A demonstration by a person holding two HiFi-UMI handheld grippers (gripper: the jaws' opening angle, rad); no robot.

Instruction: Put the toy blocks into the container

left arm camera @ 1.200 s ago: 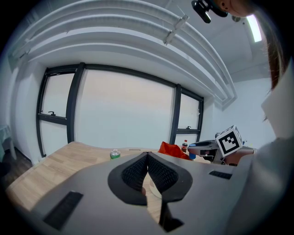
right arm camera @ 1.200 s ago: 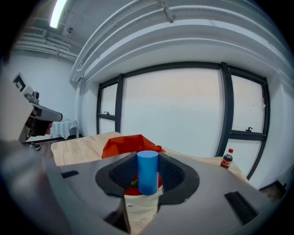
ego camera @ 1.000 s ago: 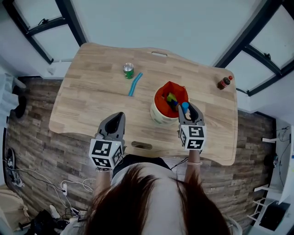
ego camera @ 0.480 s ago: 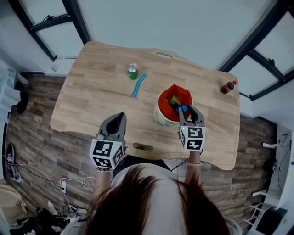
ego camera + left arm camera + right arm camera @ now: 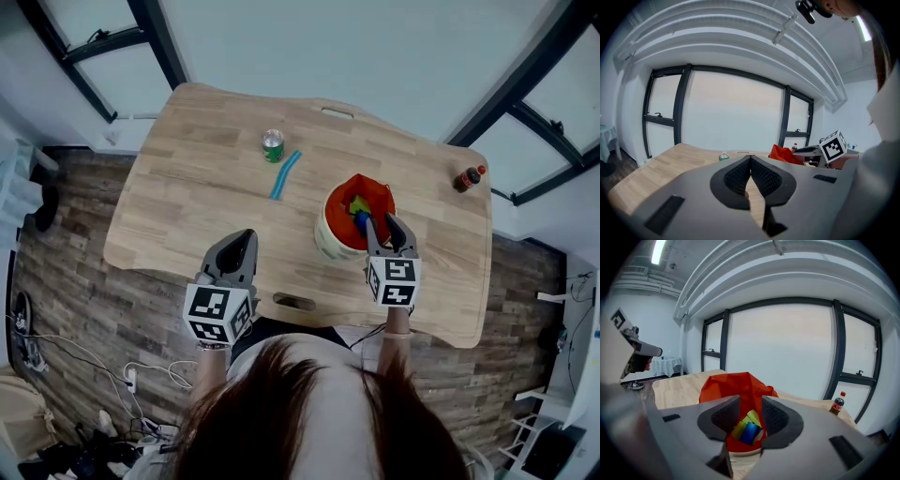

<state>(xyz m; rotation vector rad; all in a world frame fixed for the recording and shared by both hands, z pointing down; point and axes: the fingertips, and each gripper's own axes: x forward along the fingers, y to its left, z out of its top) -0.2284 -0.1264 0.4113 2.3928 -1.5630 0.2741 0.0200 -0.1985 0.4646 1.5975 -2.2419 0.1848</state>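
The container [image 5: 327,235] is a cream basket with a red lining [image 5: 727,383], standing right of the table's middle. Inside it lie a blue block [image 5: 750,432], green blocks [image 5: 753,417] and a yellow one [image 5: 739,430]; the blue block [image 5: 361,221] also shows from above. My right gripper [image 5: 390,226] hangs open at the basket's near right rim, and its jaws [image 5: 750,406] frame the blocks without touching them. My left gripper [image 5: 241,243] is shut and empty over the table's near edge, left of the basket, with its pads pressed together at the tips [image 5: 750,161].
A long blue stick [image 5: 284,174] lies on the wooden table [image 5: 187,187] beyond the left gripper, next to a green can [image 5: 273,145]. A small cola bottle [image 5: 466,177] stands at the far right edge. Dark window frames and floor surround the table.
The right gripper held the blue block over the basket a second ago; its jaws have opened and the block now lies inside. The left gripper has stayed put.
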